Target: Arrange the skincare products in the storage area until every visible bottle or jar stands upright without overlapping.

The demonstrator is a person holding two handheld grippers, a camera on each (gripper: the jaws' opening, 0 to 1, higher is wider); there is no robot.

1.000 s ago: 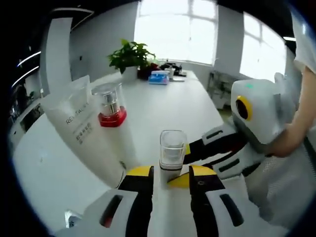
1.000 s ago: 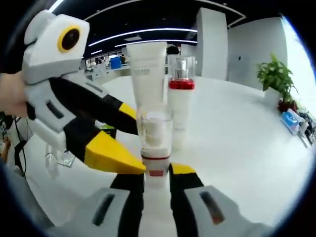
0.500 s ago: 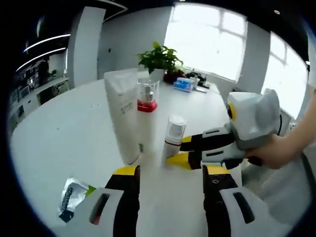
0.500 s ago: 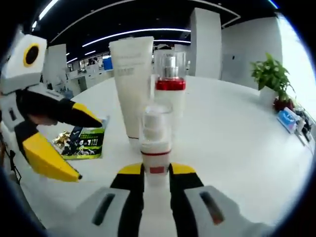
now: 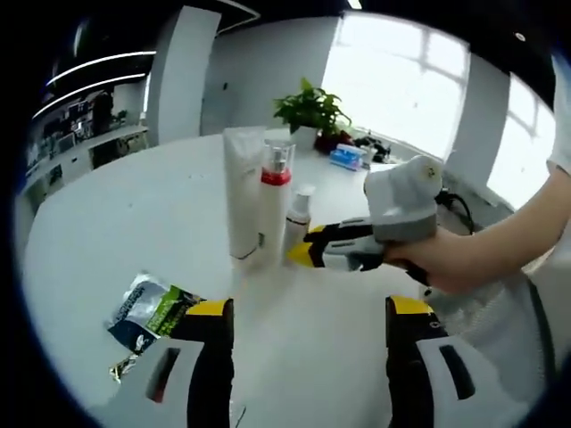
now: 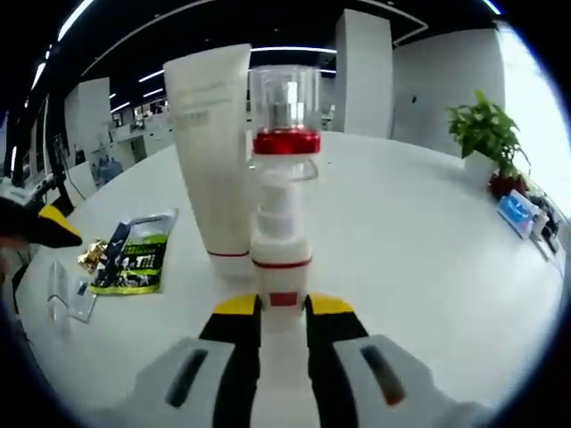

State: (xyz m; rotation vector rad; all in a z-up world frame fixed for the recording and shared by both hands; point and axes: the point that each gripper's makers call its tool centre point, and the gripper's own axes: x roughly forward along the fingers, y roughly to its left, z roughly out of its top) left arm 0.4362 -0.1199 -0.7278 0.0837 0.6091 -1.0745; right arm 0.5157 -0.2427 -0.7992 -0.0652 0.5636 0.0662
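**Three bottles upright on the white desk, one held by the right gripper**

On the white desk [image 5: 107, 232], three skincare items stand close together. From the left gripper view, a tall white tube [image 5: 242, 192] stands on its cap, with a bottle with a red collar [image 5: 273, 214] and a clear cap just to its right, touching or nearly touching it. A small white pump bottle [image 5: 298, 223] stands upright just beyond, on the side toward the right gripper [image 5: 308, 251]. That gripper comes in from the right, held by a person's hand [image 5: 446, 259], and its yellow-tipped jaws sit at the small bottle's base.

From the right gripper view, the right gripper [image 6: 282, 310] has its jaws clamped on the lower body of the small white pump bottle [image 6: 281, 254], which has a red band and a red mark near the bottom. Directly behind it rises the bottle with a red collar [image 6: 285, 116], and the tall white tube [image 6: 212, 152] stands to the left of both. A green foil packet [image 6: 138, 254] lies flat on the desk [image 6: 428, 250] farther left, with a small clear wrapper [image 6: 67, 294] near it.

The left gripper [image 5: 308, 312] hangs back from the group with its jaws wide apart and nothing between them. The green foil packet [image 5: 147, 308] lies just left of its left jaw. A potted plant [image 5: 310, 111] stands at the far end of the desk, with a blue pack [image 5: 346, 158] beside it.
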